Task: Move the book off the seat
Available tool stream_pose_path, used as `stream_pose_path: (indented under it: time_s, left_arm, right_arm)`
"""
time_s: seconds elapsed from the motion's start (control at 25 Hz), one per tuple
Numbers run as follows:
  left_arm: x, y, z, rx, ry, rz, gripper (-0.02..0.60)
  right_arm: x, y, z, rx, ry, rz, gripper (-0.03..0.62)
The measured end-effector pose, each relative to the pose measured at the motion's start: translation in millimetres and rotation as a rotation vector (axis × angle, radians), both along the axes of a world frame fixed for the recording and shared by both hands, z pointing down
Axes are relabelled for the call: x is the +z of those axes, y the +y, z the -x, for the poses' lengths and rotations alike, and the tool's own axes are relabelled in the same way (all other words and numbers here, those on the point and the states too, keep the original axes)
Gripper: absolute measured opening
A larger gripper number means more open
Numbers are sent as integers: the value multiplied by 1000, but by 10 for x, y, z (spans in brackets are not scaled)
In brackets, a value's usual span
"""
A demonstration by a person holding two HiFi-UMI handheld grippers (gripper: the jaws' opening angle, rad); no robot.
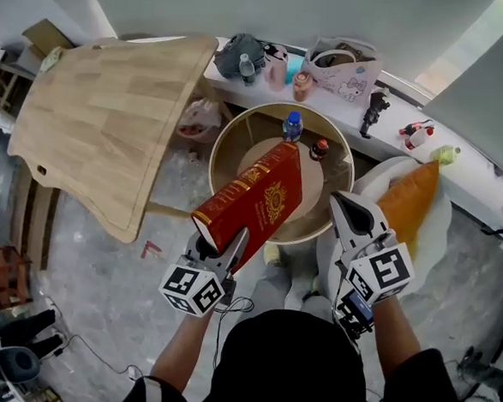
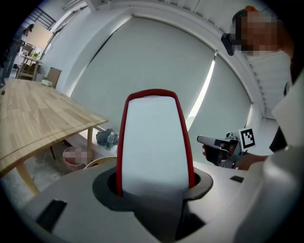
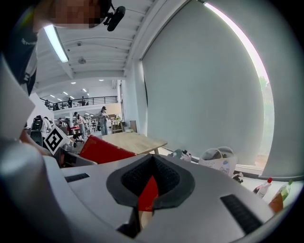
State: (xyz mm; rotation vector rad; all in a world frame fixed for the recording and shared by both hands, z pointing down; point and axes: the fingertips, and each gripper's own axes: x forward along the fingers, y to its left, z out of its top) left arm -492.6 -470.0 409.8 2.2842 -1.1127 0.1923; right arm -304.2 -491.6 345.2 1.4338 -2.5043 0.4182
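A thick red book (image 1: 253,200) with gold print hangs tilted over the round wooden table (image 1: 225,142). My left gripper (image 1: 224,252) is shut on its near lower end. In the left gripper view the book's white page edge (image 2: 154,142) fills the gap between the jaws of the left gripper (image 2: 154,184). My right gripper (image 1: 354,213) is to the right of the book, apart from it, beside the white seat (image 1: 441,231) with an orange cushion (image 1: 413,203). Its jaws look shut with nothing in them. The right gripper view shows the red book (image 3: 102,151) off to the left.
A blue-capped bottle (image 1: 292,126) and a small dark jar (image 1: 320,148) stand at the round table's far edge. A big wooden table (image 1: 112,109) lies to the left. The window ledge (image 1: 459,176) holds bags (image 1: 342,69), toys and bottles. Cables lie on the floor at lower left.
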Motion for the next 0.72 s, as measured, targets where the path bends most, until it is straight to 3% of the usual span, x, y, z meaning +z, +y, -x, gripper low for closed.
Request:
stream_pose_path:
  time_s: [0.52,0.72]
  left_arm:
    - [1567,-565,-196,137,-92,206,245]
    - [2099,-716,-330,167,-55,305,245]
  right_arm:
    - [1008,-348,-371,122,-6,113,9]
    - [1385,-414,-428,150,-23,153,9]
